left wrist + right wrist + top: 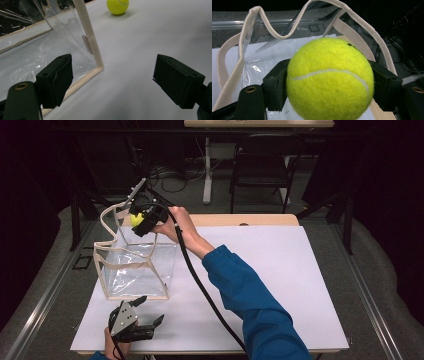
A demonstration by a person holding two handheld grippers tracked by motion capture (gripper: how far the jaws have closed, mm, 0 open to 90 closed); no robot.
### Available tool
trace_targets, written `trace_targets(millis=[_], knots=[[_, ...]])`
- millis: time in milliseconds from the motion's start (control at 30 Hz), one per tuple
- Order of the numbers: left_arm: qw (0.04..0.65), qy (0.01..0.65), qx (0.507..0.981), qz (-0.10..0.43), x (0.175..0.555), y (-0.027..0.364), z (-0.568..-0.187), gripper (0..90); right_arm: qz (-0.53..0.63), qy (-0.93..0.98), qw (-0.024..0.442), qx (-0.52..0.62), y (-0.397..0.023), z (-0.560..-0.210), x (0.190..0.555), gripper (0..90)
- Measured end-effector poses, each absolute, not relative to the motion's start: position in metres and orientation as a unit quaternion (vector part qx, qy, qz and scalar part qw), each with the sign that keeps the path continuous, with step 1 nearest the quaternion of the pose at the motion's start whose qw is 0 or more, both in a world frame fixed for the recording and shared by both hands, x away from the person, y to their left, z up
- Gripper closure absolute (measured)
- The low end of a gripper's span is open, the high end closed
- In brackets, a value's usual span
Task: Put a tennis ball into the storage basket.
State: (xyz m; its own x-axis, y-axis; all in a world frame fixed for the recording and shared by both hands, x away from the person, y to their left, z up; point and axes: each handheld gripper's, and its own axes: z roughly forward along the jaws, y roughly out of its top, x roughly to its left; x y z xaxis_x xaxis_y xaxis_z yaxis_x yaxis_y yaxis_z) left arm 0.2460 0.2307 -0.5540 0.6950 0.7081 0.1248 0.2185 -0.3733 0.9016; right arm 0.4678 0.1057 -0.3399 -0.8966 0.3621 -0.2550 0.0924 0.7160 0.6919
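High view overhead, facing forward-down; tool views close, low (all share clear bag).

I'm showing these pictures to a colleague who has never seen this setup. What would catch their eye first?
Probably the yellow tennis ball, clamped in the right tool above the rim of a clear bag with cream trim at the table's far left. Next, the left tool, open and idle near the table's front edge, and a second tennis ball lying on the white tabletop.

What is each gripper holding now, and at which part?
The right gripper holds a tennis ball, jaws pressing its two opposite sides. The left gripper holds nothing; its jaws stand open.
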Motion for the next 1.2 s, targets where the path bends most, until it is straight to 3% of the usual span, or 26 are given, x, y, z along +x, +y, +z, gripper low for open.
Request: trace_targets(millis=[1200], knots=[[0.478, 0.297, 0.786, 0.257, 0.245, 0.232, -0.554, 16.1, 0.314, 0.927, 0.164, 0.125, 0.125, -0.360, 0.473, 25.3]])
